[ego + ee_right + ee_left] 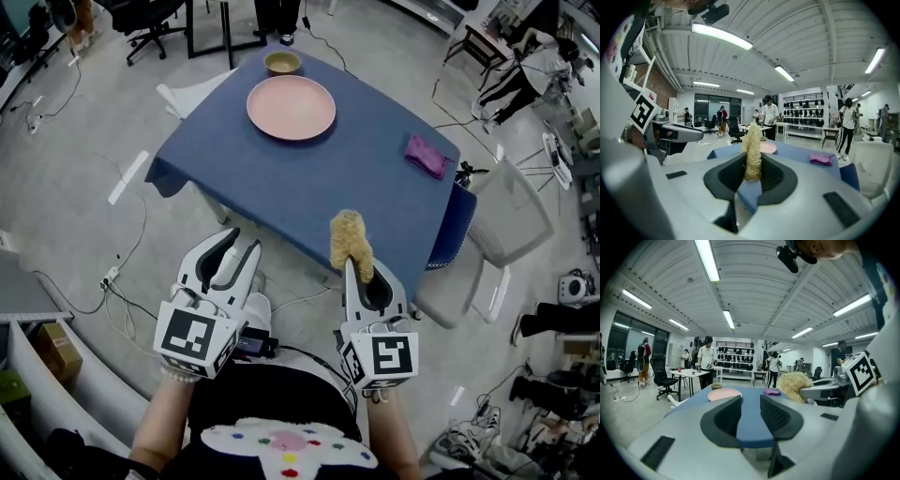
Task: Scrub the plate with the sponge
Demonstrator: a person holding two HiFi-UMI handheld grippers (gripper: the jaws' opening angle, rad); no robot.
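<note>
Our right gripper (352,270) is shut tight on the fuzzy yellow sponge (350,240). Our left gripper (242,242) is open a little and holds nothing. The pink plate (291,107) sits across the blue table (356,183), well apart from both.

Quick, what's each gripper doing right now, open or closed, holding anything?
Left gripper: open, nothing between its jaws.
Right gripper: shut on the sponge.

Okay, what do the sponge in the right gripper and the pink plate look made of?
Sponge: looks like loofah or similar plant fibre, tan, with coarse stringy strands. Plate: smooth, evenly pink, matte; ceramic or plastic, can't tell which.
</note>
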